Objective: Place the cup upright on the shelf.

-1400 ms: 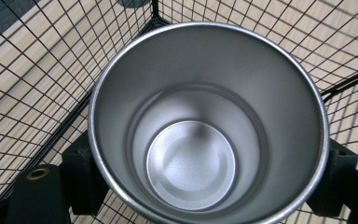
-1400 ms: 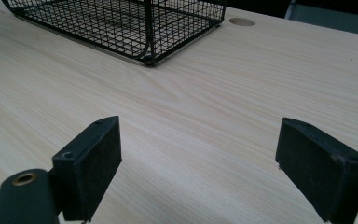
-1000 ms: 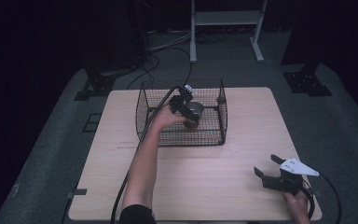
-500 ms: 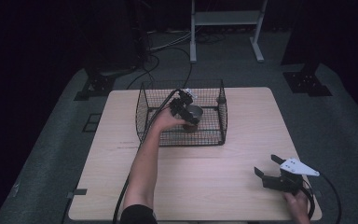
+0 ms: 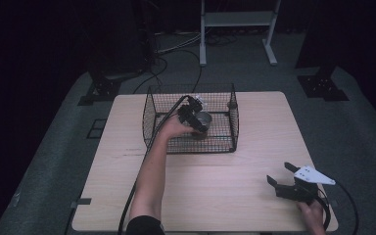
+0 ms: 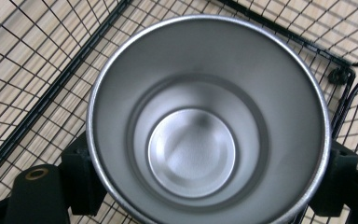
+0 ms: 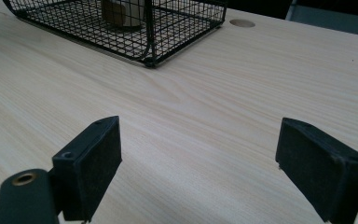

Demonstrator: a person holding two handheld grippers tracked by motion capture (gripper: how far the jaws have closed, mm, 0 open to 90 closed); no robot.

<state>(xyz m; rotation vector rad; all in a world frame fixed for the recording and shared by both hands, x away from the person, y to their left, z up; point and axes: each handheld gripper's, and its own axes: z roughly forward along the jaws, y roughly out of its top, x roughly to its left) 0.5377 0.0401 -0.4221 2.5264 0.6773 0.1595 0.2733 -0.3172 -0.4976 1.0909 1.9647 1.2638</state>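
Note:
A steel cup (image 5: pixel 204 118) is upright inside a black wire basket (image 5: pixel 149 117) at the back middle of the wooden table (image 5: pixel 215 191). My left gripper (image 5: pixel 197 123) is shut on the cup, one jaw on each side of its wall. In the left gripper view I look straight down into the empty cup (image 6: pixel 205 116), held in my left gripper (image 6: pixel 207 175) over the basket's mesh floor (image 6: pixel 37 70). My right gripper (image 5: pixel 280 174) rests open near the table's front right corner. In its own view the right gripper (image 7: pixel 214 163) has nothing between its jaws.
The basket's near corner (image 7: pixel 151 58) stands ahead of the right gripper, with bare wood between them. The cup's base (image 7: pixel 121 11) shows through the mesh. A round hole (image 7: pixel 242 22) is in the tabletop beyond the basket. Cables trail from both grippers.
My left hand has sunk slightly in the basket with the cup still held. The right gripper has not moved.

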